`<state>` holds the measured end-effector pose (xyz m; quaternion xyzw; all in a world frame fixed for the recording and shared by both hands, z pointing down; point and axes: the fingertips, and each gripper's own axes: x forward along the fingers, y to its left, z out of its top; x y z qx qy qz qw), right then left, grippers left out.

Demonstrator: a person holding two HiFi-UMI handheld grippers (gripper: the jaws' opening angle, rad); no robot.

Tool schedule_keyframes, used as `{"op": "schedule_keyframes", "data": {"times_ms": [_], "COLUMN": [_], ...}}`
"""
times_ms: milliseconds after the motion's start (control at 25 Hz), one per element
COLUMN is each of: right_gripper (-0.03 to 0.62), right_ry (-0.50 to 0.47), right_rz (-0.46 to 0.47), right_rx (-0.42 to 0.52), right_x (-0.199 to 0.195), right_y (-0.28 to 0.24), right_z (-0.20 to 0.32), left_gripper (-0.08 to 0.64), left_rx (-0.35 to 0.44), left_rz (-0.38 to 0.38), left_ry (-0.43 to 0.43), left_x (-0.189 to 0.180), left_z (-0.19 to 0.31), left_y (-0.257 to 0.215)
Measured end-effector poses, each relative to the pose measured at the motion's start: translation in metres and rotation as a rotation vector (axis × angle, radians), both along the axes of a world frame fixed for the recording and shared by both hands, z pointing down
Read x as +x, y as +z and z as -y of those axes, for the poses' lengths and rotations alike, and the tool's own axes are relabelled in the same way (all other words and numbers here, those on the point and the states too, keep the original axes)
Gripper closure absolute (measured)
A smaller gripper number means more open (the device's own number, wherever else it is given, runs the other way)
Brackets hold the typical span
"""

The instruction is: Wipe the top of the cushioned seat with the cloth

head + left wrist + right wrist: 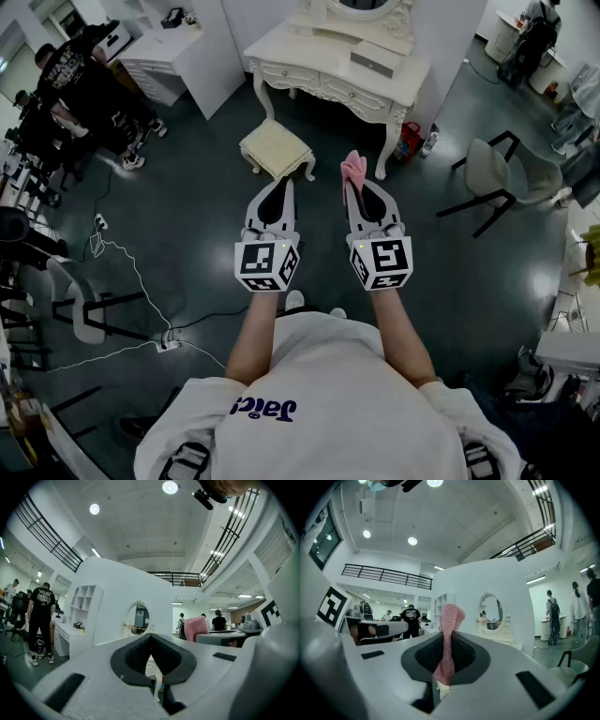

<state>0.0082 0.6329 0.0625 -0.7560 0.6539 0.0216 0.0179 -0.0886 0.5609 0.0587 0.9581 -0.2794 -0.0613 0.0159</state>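
Dark floor [187, 244] bears one cushioned seat [275, 148]; right gripper [360, 190] pinches one cloth [352, 168].

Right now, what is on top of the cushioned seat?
Nothing shows on the cushioned seat: its cream top is bare in the head view. The pink cloth is clamped in the right tongs, off the seat. What lies beneath the seat is hidden.

A pink knitted cloth [353, 167] is seen against the glossy dark grey floor [187, 244]. The square cushioned seat [274, 147] is coloured pale cream, with a faint grid texture. Black-and-white square markers [266, 264] are borne by the white left gripper [278, 187] and white right gripper [359, 186], and both are lined with black pads.
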Motion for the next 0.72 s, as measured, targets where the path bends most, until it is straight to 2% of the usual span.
{"op": "schedule_keyframes", "data": {"times_ms": [120, 280, 520, 720], "right_gripper": [0.569, 0.569, 0.568, 0.568], "right_ry": [-0.014, -0.013, -0.063, -0.086], "right_rz": [0.016, 0.059, 0.1, 0.129], "right_rx": [-0.005, -0.035, -0.066, -0.087], "right_x": [0.019, 0.04, 0.06, 0.081], "right_y": [0.01, 0.029, 0.047, 0.064], "right_z": [-0.012, -0.01, 0.03, 0.088], "left_gripper": [0.548, 0.548, 0.548, 0.548], "left_rx": [0.02, 0.001, -0.031, -0.063], "left_rz": [0.014, 0.042, 0.039, 0.039], "left_ry": [-0.024, -0.038, -0.092, -0.123], "left_x": [0.016, 0.032, 0.048, 0.064], "left_z": [-0.013, -0.011, 0.035, 0.091], "left_y": [0.011, 0.028, 0.041, 0.059]}}
